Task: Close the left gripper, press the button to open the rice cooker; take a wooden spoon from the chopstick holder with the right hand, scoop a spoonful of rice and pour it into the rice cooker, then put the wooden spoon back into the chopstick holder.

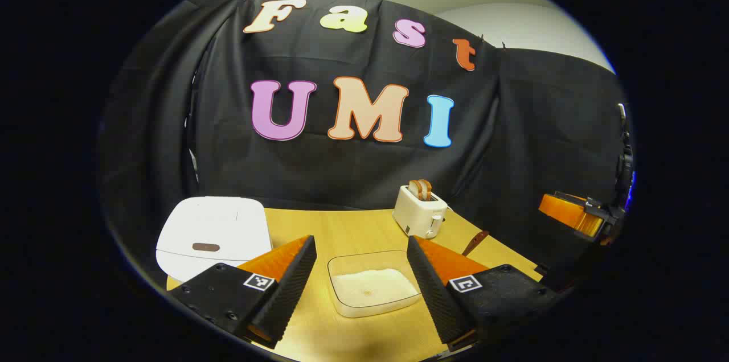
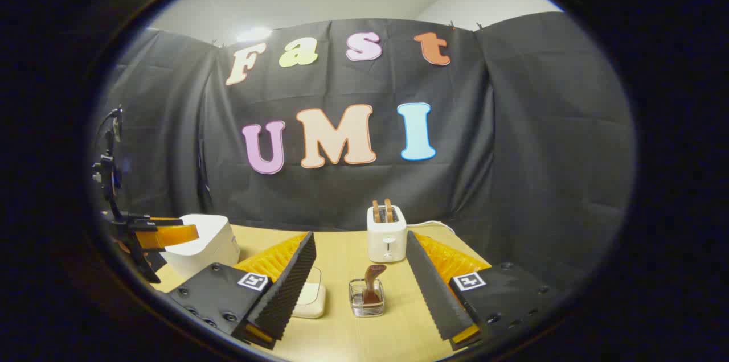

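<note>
With both claws spread wide and empty, the light, stiff wooden spoon [image 2: 373,282] stands ahead between the right claw [image 2: 360,282] fingers; grip its upright handle.

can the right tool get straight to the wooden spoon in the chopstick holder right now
Probably yes. In the right gripper view the wooden spoon stands in the chopstick holder directly ahead, framed between the open fingers of the right tool, with only bare table between them. The toaster sits behind it, out of the way.
</note>
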### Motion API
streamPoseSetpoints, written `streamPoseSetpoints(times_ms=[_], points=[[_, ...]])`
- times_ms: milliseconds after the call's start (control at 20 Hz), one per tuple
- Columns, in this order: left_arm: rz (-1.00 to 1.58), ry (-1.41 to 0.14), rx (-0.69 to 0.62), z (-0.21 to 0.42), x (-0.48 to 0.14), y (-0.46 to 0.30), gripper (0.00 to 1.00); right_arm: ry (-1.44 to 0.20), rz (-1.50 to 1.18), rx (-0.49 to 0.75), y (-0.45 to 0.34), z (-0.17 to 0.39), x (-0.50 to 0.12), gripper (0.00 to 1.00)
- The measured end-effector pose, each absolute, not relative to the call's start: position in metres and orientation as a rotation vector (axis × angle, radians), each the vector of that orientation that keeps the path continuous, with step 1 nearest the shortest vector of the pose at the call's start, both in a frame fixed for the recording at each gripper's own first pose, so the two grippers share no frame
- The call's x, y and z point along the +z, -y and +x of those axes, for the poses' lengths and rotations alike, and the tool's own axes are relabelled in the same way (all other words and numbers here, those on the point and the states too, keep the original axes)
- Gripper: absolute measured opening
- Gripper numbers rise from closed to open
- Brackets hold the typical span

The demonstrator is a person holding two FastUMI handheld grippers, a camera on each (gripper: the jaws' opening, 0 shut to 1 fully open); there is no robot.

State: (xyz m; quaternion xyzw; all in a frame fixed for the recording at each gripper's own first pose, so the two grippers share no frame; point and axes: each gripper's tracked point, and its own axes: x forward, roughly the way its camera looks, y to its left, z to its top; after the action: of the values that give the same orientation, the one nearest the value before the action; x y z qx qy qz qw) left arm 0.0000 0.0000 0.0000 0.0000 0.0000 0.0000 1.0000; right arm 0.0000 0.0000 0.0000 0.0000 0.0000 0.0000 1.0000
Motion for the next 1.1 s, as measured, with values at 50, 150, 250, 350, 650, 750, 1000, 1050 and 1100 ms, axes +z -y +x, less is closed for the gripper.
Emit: streamPoseSetpoints(times_ms=[50, 150, 250, 350, 650, 750, 1000, 1050, 1100], points=[[0.004, -0.003, -0.001, 0.000, -0.001, 0.001, 0.95, 0.003, 0.007, -0.002, -0.001, 0.000, 0.000, 0.97], [0.014, -0.003, -0.005, -0.001, -0.001, 0.002, 0.95, 0.011, 0.022, -0.003, -0.002, 0.001, 0.002, 0.97], [0.025, -0.006, -0.010, -0.002, 0.000, 0.002, 0.95, 0.019, 0.040, -0.015, -0.002, 0.001, 0.003, 0.97], [0.036, -0.005, -0.016, -0.001, 0.000, 0.004, 0.95, 0.035, 0.060, -0.026, -0.003, 0.002, 0.005, 0.97], [0.059, -0.002, -0.033, -0.002, 0.003, 0.008, 0.95, 0.002, 0.071, -0.069, 0.003, -0.003, -0.001, 0.97], [0.060, -0.004, -0.037, -0.001, 0.003, 0.008, 0.95, -0.016, 0.062, -0.069, 0.003, -0.004, -0.004, 0.97], [0.061, -0.006, -0.034, -0.002, 0.004, 0.004, 0.95, -0.030, 0.046, -0.061, 0.004, -0.006, -0.005, 1.00], [0.053, -0.007, -0.032, -0.001, 0.003, 0.003, 0.95, -0.031, 0.039, -0.057, 0.004, -0.007, -0.005, 1.00], [0.042, -0.009, -0.030, -0.001, 0.002, 0.001, 0.95, -0.029, 0.033, -0.052, 0.004, -0.007, -0.005, 1.00]])
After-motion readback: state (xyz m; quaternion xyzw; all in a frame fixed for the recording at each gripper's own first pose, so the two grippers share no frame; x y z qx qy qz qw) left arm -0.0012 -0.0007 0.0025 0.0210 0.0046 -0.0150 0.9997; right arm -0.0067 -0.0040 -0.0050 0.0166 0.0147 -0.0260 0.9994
